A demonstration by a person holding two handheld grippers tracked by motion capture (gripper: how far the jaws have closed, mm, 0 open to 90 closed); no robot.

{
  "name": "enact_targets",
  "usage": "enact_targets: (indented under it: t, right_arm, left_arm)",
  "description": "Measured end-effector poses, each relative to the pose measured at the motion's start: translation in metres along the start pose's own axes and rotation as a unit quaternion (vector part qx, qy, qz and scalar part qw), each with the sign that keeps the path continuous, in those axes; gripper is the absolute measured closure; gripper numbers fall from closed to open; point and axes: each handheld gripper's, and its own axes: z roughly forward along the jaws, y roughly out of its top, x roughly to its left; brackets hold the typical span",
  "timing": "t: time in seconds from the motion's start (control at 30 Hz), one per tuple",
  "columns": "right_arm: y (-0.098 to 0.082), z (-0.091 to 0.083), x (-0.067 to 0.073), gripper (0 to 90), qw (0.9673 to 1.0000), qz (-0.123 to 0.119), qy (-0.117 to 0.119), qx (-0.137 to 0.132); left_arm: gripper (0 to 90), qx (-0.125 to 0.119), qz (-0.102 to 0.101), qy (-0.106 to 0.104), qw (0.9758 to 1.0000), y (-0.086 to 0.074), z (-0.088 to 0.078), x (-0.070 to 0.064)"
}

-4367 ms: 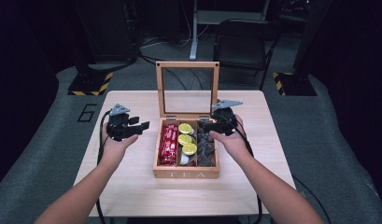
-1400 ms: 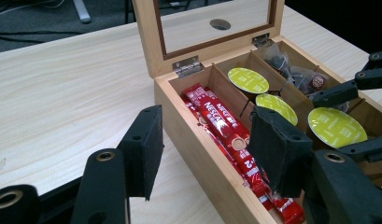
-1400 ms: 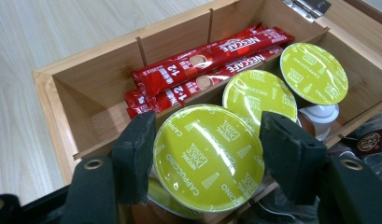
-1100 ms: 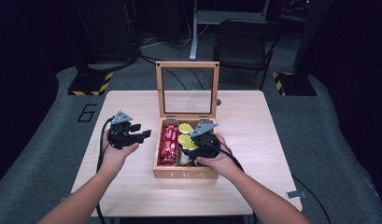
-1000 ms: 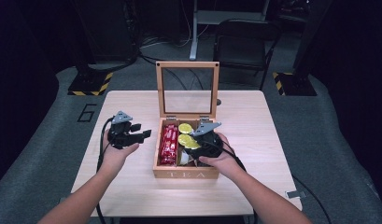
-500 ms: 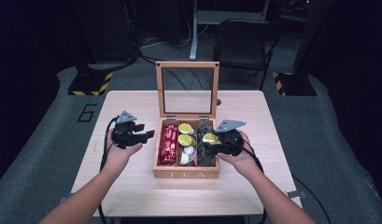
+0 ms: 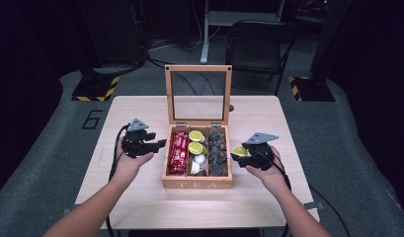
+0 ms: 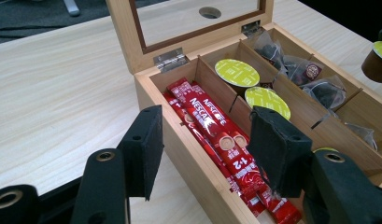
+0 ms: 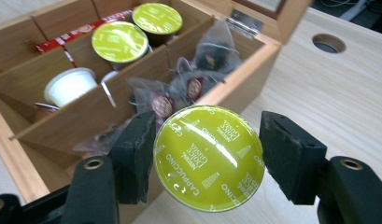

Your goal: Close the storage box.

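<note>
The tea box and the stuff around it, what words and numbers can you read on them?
"TEA" on the front of the wooden box.
"NESCAFE" and "12" on the red stick packets.
"NESCAFE DOLCE GUSTO" and "CAPPUCCINO" on the green-lidded capsule in the right tongs.
"6" on the floor, left of the table.
Round tea bag labels: too small to read.

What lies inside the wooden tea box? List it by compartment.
In the wooden tea box: red coffee sticks left; green-lidded capsules and white cups middle; dark tea bags right. Anything beneath them is covered.
</note>
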Motion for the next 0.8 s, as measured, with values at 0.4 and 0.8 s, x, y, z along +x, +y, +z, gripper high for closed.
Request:
enact_targets:
  t: [0.4,0.8]
  right_arm:
    - [-0.029,-0.011,-0.011,37.2,0.999,0.02,-0.039,0.0]
    - [-0.045,-0.019,-0.017,37.2,0.9972,0.031,-0.068,0.003]
  left_arm:
    - [45.2,0.001,0.0,-0.007,1.0,-0.001,0.008,-0.002]
    - [45.1,0.005,0.004,-0.016,0.9998,0.0,0.017,-0.005]
